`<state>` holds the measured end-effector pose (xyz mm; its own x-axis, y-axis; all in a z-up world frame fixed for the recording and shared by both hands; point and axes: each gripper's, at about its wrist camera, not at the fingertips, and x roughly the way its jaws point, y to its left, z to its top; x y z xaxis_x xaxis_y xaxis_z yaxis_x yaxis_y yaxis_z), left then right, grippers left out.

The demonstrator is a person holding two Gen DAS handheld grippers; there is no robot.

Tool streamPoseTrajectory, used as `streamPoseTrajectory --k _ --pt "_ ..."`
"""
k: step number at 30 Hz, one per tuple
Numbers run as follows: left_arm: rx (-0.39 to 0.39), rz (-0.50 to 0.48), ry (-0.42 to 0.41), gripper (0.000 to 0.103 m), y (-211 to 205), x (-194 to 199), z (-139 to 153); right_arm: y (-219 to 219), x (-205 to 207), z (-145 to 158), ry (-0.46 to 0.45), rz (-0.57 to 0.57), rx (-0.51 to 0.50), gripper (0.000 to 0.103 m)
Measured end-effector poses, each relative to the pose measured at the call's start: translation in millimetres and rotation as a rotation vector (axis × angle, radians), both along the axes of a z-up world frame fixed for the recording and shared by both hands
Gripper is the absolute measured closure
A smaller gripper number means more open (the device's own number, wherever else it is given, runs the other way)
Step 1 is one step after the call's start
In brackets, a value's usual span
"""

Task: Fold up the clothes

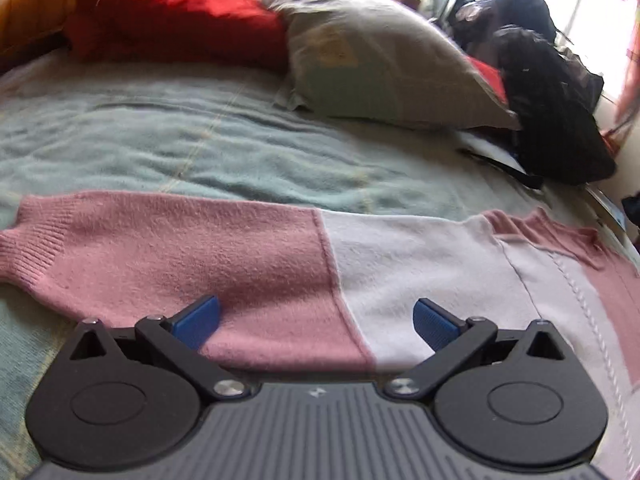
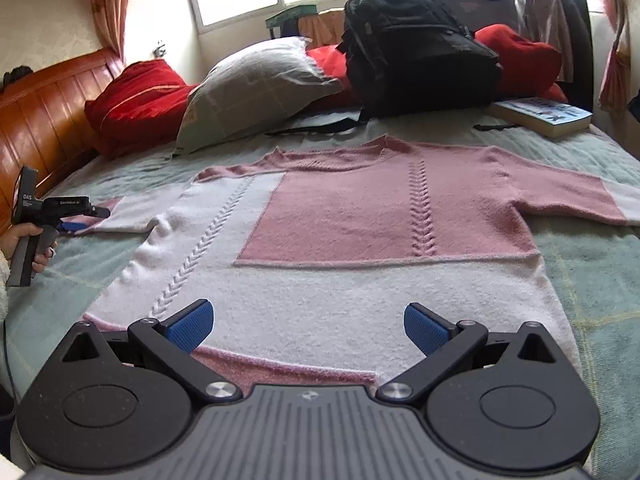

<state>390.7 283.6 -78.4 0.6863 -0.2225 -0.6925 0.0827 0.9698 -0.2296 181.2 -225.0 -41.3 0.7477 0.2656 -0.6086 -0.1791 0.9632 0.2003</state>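
Left wrist view: left gripper (image 1: 316, 318) hovered over pink-and-white sweater (image 1: 248, 264), jaws wide apart, nothing between blue pads (image 1: 198, 320). Sleeve lay stretched across pale green blanket (image 1: 160, 140); grey pillow (image 1: 376, 60) beyond.

Right wrist view: right gripper (image 2: 308, 322) at sweater hem, jaws apart, empty. Sweater (image 2: 360, 216) lay flat, face up, on bed, sleeves out. Black backpack (image 2: 416, 52) and book (image 2: 540, 116) behind it.

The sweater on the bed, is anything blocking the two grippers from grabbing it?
Nothing visible does. The left gripper sits open right over the sweater's sleeve, and the right gripper sits open over its hem. The backpack, pillow and book lie beyond the sweater.
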Motion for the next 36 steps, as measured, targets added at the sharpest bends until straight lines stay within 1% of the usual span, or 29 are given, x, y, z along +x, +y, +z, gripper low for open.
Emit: streamPoseTrajectory --k 2,3,6,9,12,15,16,20,21,27,28,31,32,36 --pt "0.004 0.011 0.025 0.001 -5.6 1.4 9.8 2.6 3.1 -0.5 0.015 0.018 0.012 0.0" --pt "-0.015 -0.005 0.032 0.001 -14.1 5.1 14.8 4.3 5.2 -0.6 0.025 0.03 0.023 0.0" --pt "-0.109 -0.102 0.044 0.001 -50.6 21.7 28.9 10.7 10.5 -0.1 0.051 0.066 0.062 0.0" --pt "-0.204 -0.199 0.056 0.001 -87.0 38.3 43.0 20.5 14.5 1.5 0.05 0.095 0.046 0.0" --pt "-0.313 -0.268 0.086 0.001 -128.5 64.9 37.4 25.4 16.6 3.5 0.037 0.126 0.033 0.0" --pt "-0.424 -0.332 0.118 0.001 -170.7 93.0 28.7 22.9 17.5 3.3 0.035 0.141 0.046 0.0" --pt "-0.441 -0.332 0.133 0.001 -180.7 101.5 23.8 20.2 17.6 2.3 0.039 0.143 0.057 0.0" --pt "-0.439 -0.242 0.202 0.001 -196.6 132.2 -8.8 8.6 20.0 -2.9 0.049 0.148 0.066 0.0" --pt "-0.438 -0.223 0.201 0.001 -197.7 136.5 -12.5 4.8 20.6 -5.1 0.051 0.146 0.066 0.0" --pt "-0.442 -0.128 0.126 0.001 -198.6 151.4 -14.4 -17.3 25.4 -17.7 0.07 0.125 0.117 0.0" --pt "-0.424 -0.117 0.116 0.001 -200.8 152.3 -11.4 -19.7 25.2 -18.8 0.069 0.125 0.127 0.0" --pt "-0.401 -0.114 0.106 0.001 -207.8 147.5 2.2 -24.9 23.3 -20.4 0.064 0.127 0.147 0.0" --pt "-0.405 -0.131 0.107 0.001 -211.9 145.4 4.7 -25.9 23.0 -20.6 0.063 0.128 0.149 0.0" --pt "-0.448 -0.248 0.122 0.001 -233.4 136.2 9.8 -29.7 22.8 -22.0 0.063 0.127 0.154 0.0"
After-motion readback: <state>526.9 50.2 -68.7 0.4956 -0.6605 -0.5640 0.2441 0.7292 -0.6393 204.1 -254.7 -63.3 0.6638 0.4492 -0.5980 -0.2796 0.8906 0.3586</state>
